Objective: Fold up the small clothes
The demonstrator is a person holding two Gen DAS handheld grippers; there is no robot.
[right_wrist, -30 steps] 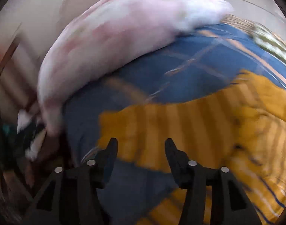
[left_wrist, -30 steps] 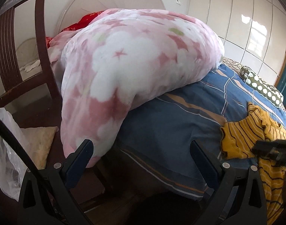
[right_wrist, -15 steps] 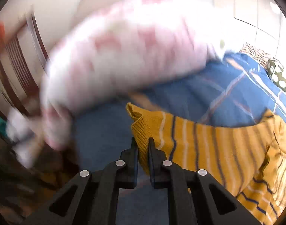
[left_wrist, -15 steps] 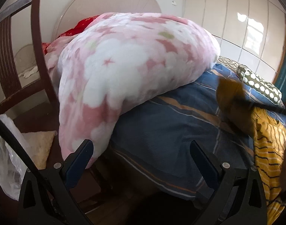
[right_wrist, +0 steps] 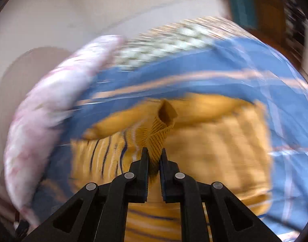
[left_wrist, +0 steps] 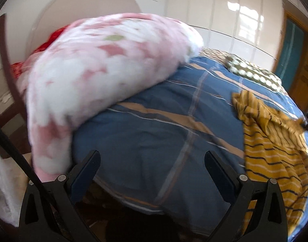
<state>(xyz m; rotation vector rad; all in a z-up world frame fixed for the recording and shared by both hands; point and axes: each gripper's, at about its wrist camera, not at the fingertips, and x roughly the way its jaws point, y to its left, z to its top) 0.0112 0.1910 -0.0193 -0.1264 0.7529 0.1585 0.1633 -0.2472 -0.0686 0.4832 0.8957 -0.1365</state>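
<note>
Right hand-held gripper [right_wrist: 153,155] pinching blurred sweater [right_wrist: 214,151]; left hand-held gripper [left_wrist: 151,161] wide, empty.

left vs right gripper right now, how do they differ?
The left gripper has its jaws spread wide with nothing between them; the right gripper is nearly shut, pinching a ribbed edge of the yellow striped sweater. The left gripper faces the bare blue bedspread; the right gripper faces the sweater. Both are black two-finger grippers.
</note>
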